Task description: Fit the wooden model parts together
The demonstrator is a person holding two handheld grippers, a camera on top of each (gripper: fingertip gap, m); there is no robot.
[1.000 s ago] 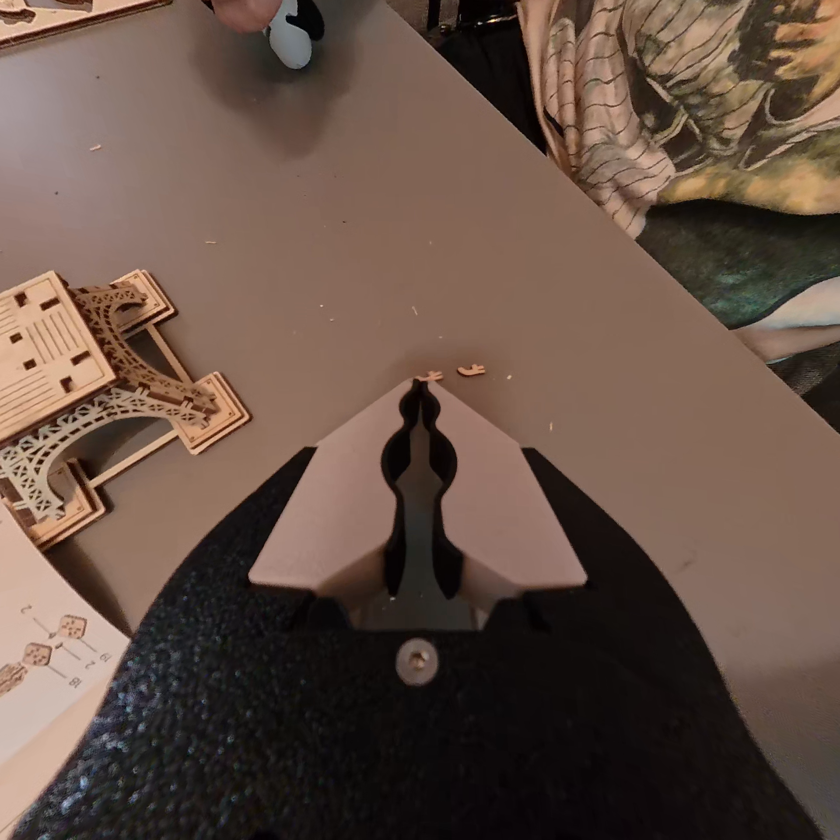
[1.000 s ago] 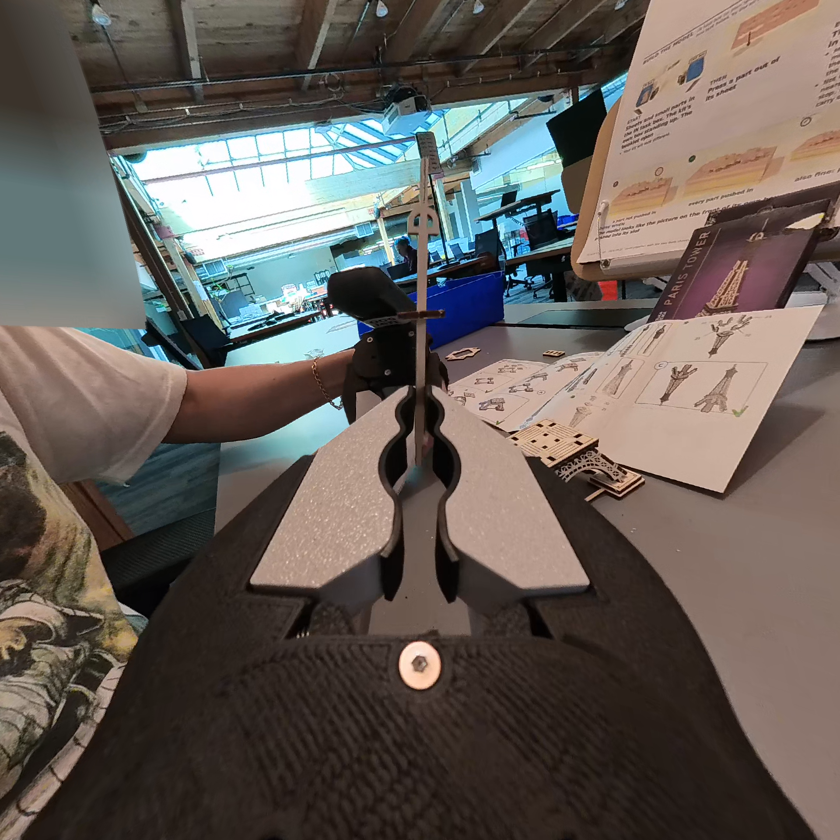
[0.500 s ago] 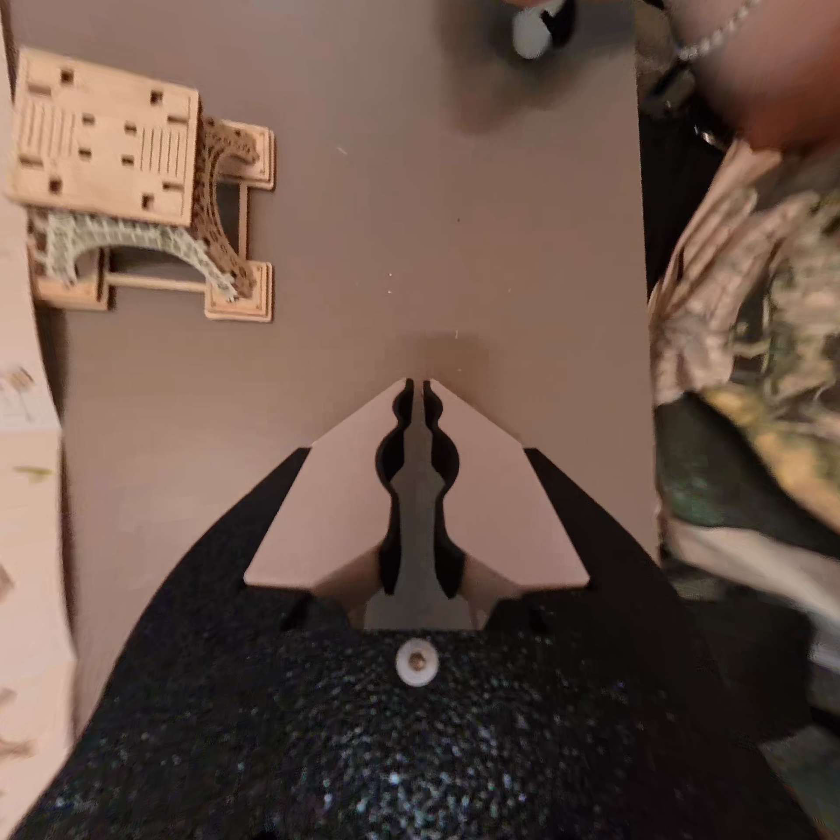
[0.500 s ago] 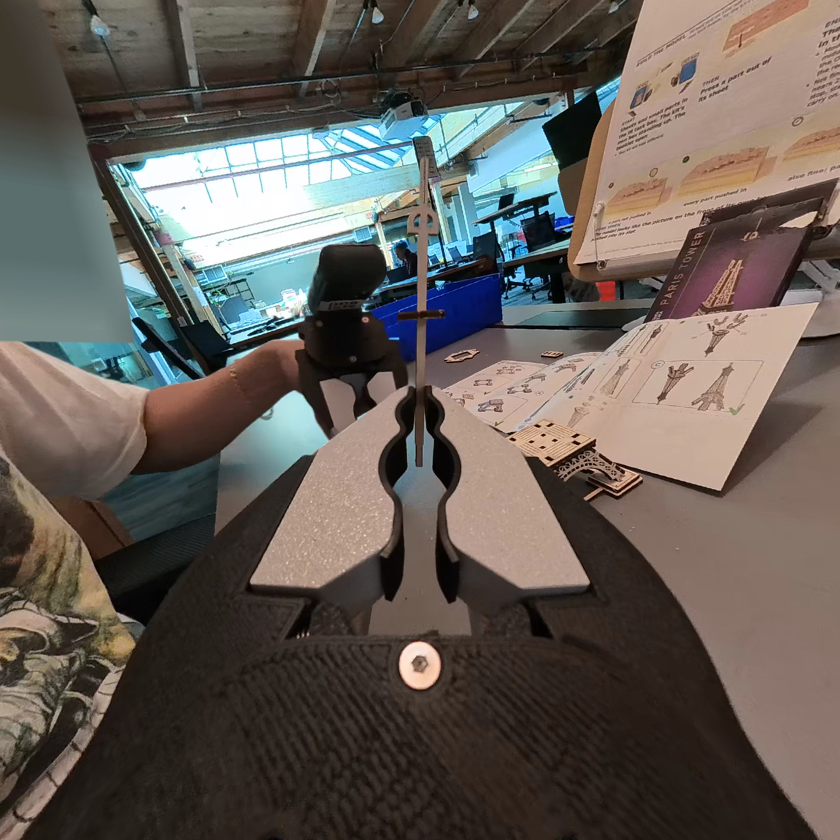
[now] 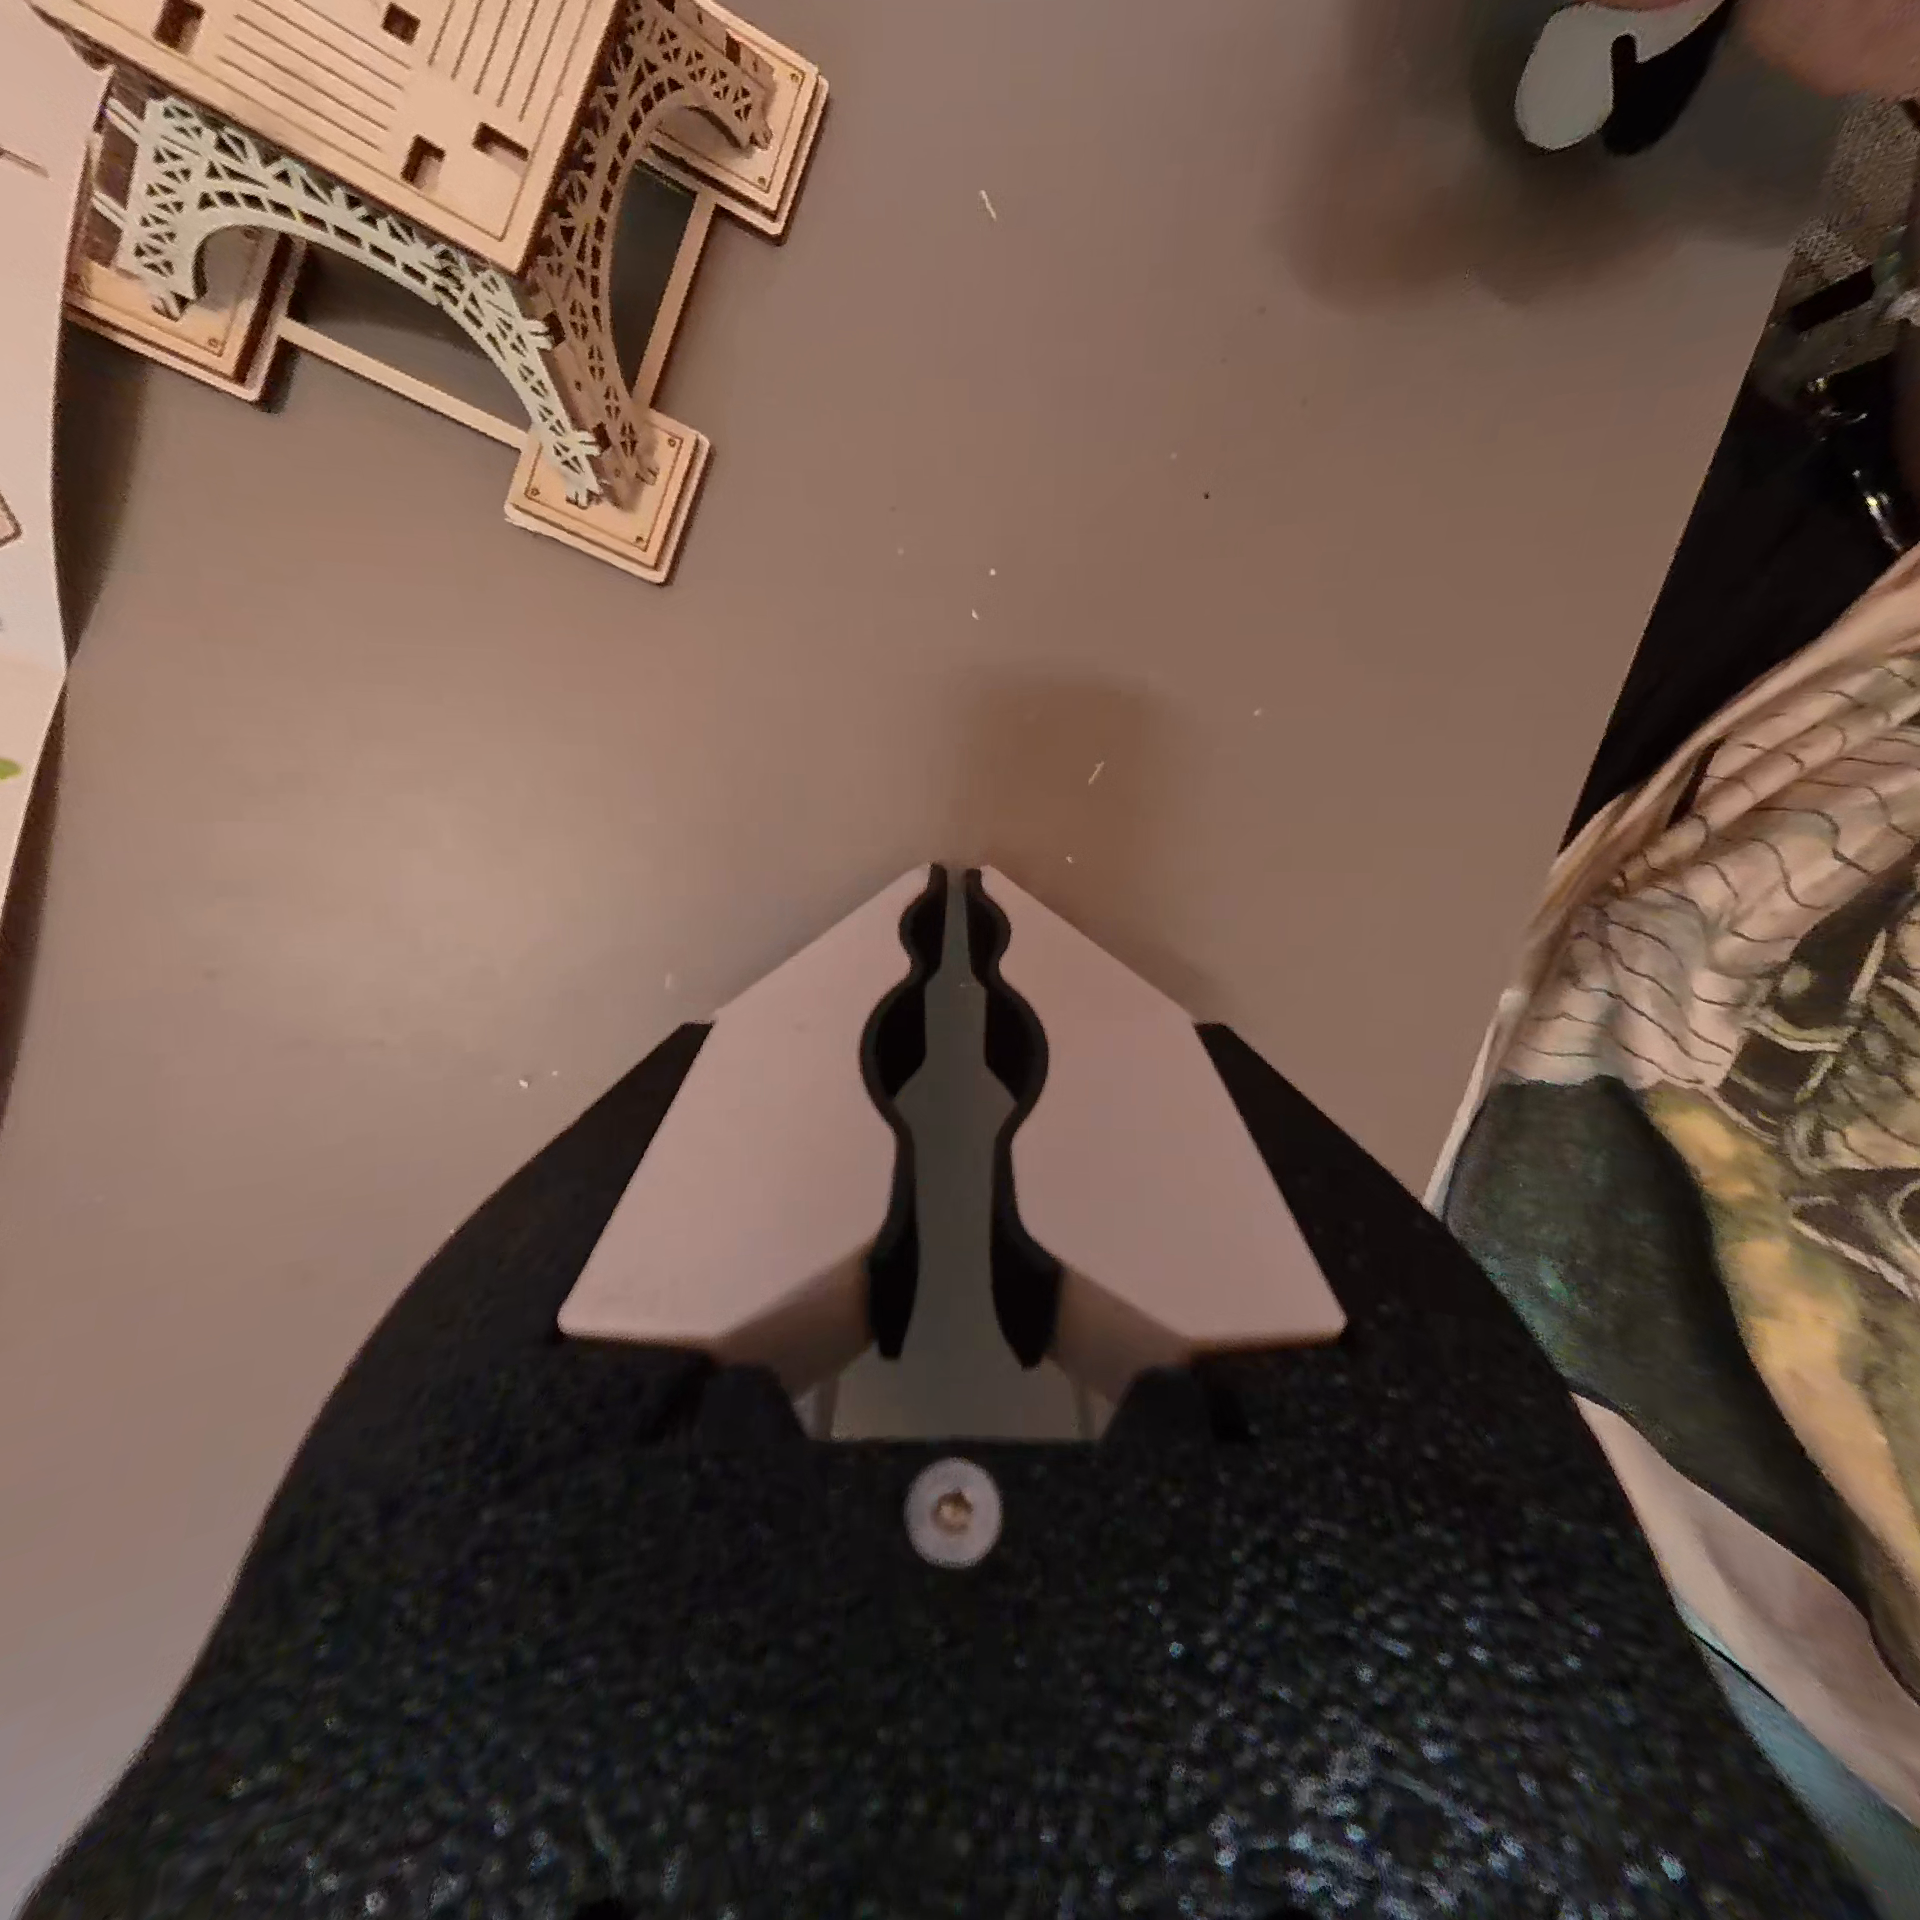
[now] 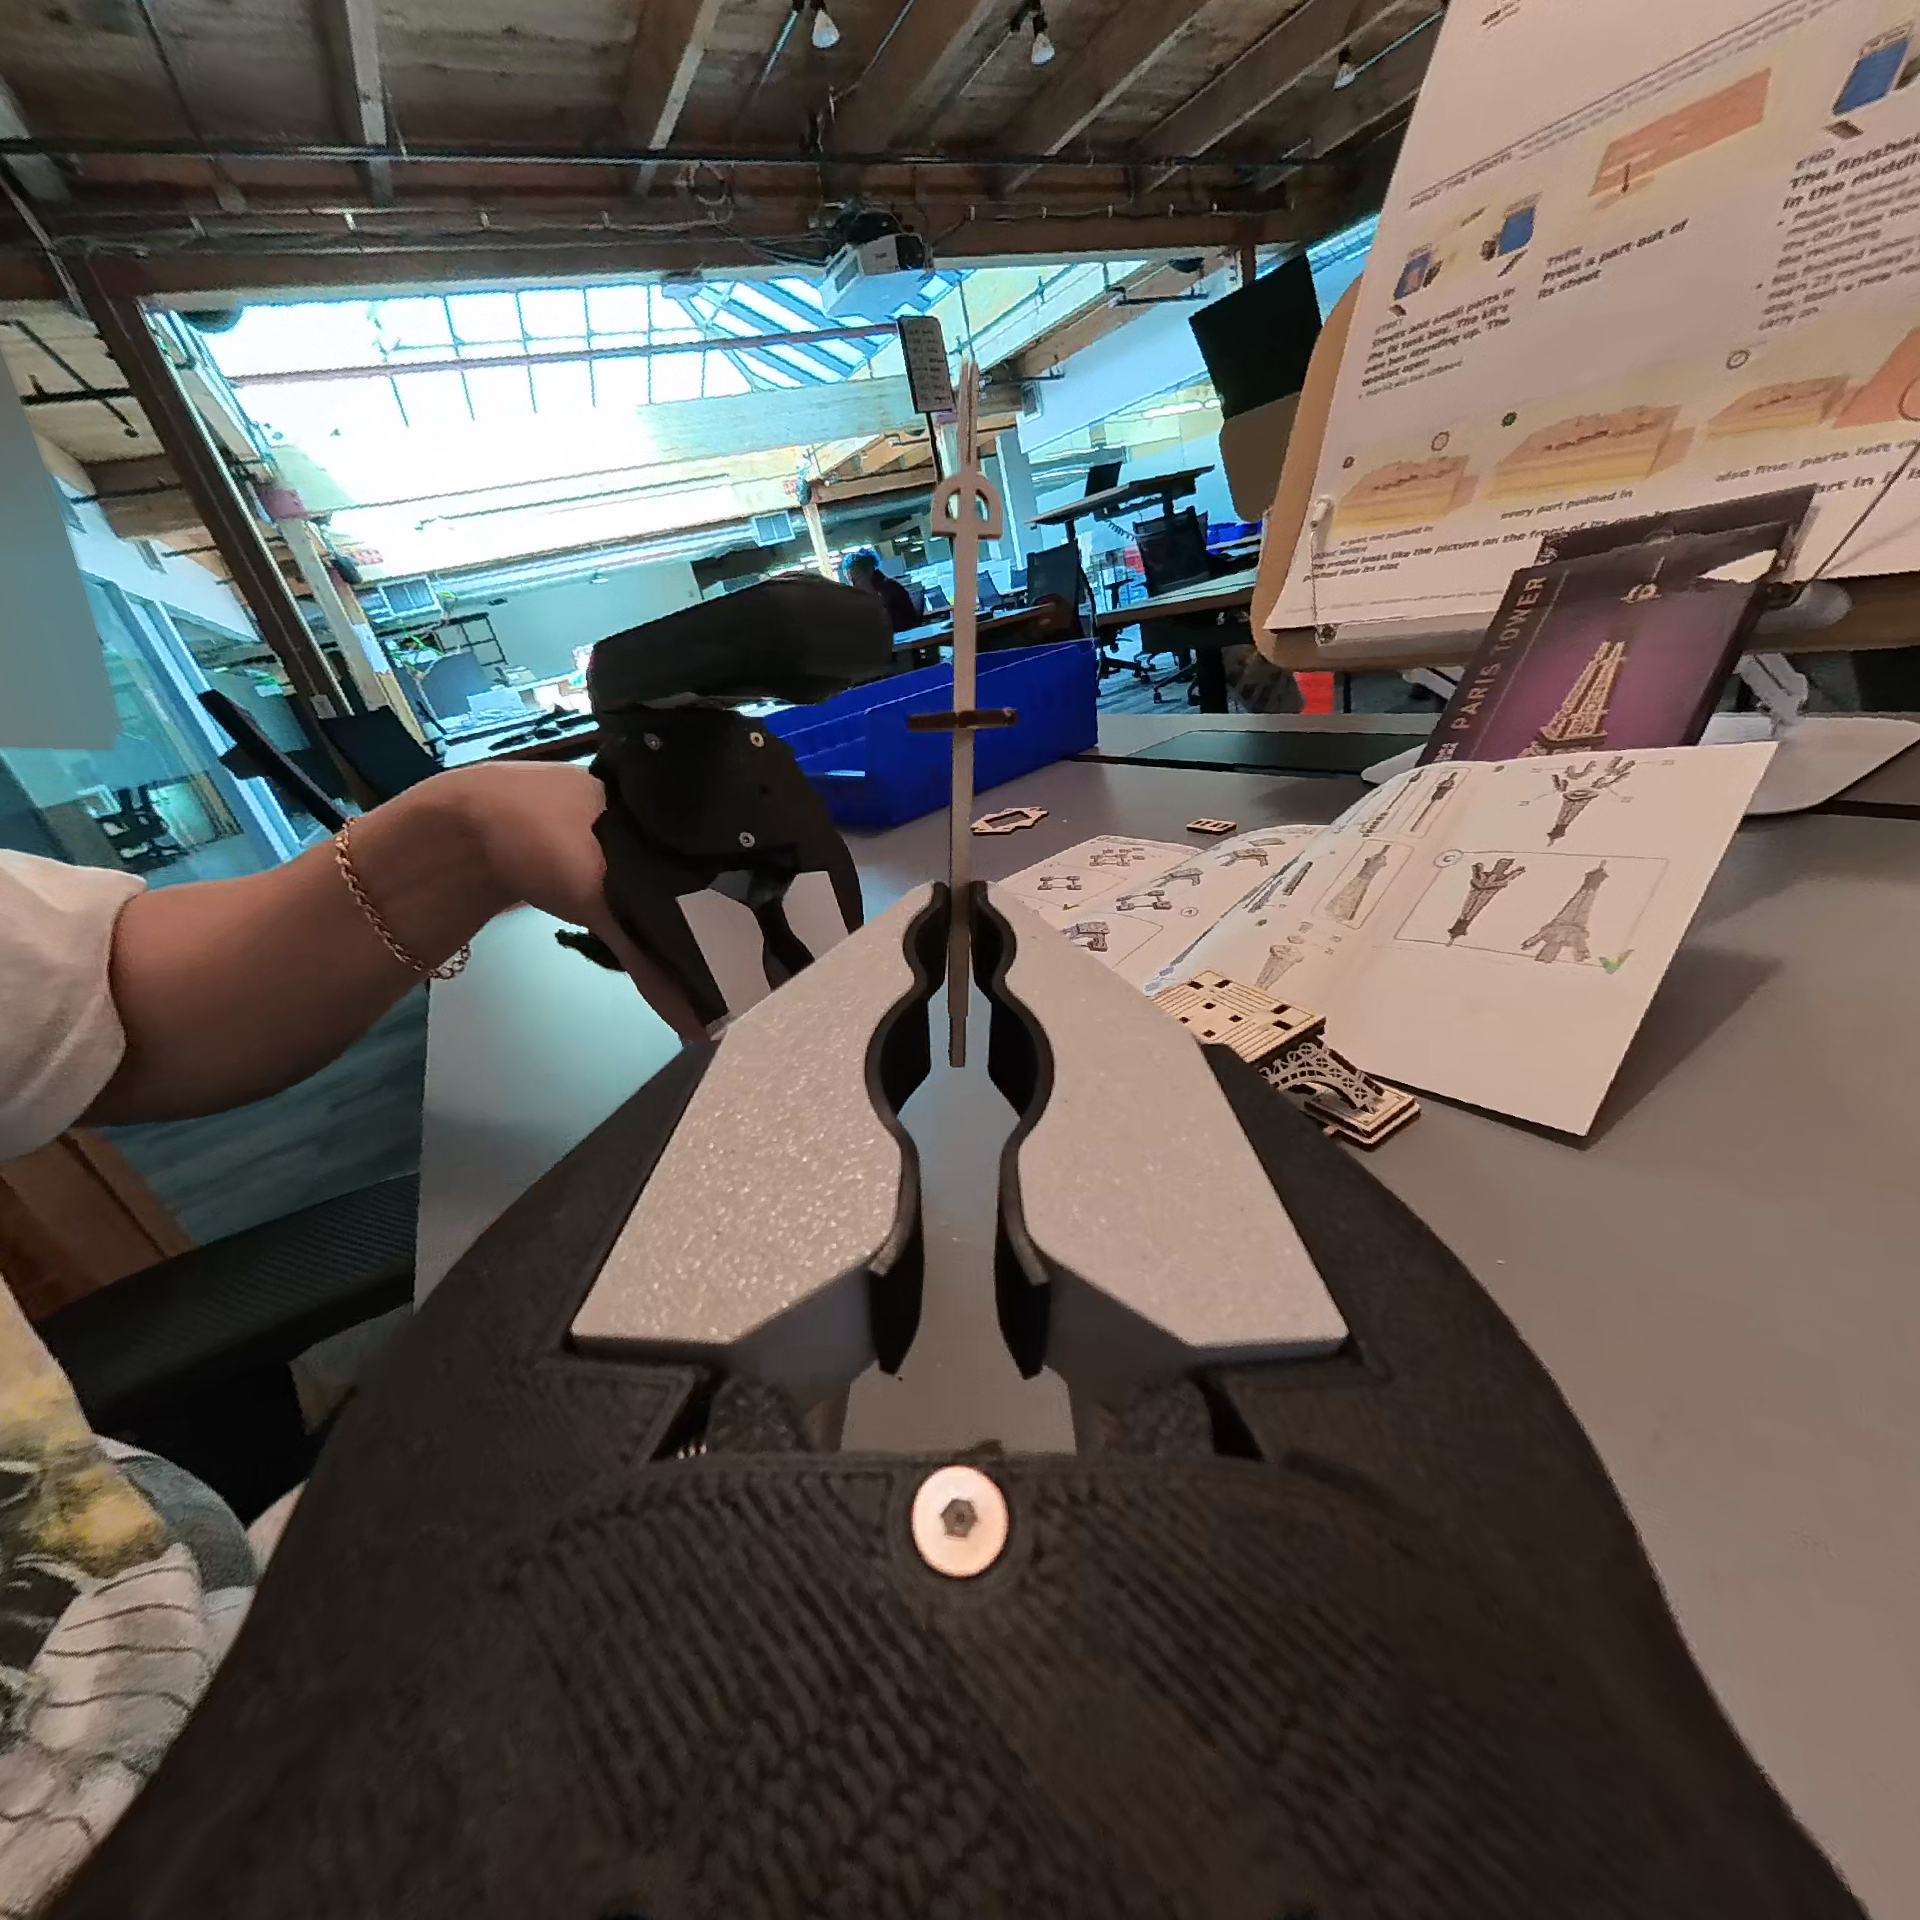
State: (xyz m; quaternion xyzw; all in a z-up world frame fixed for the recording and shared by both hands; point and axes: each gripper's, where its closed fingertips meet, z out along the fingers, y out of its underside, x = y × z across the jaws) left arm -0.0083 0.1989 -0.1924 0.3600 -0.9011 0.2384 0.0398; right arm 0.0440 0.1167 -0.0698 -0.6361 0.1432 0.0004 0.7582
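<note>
The right tongs [image 6: 960, 914] are clamped on a thin wooden spire piece [image 6: 962, 727], which stands upright above the tips. The left tongs [image 5: 952, 875] are closed to a narrow slit and grip nothing, pointing down at the grey tabletop [image 5: 727, 727]. The wooden tower base [image 5: 416, 208] stands on the tabletop, well apart from both.
</note>
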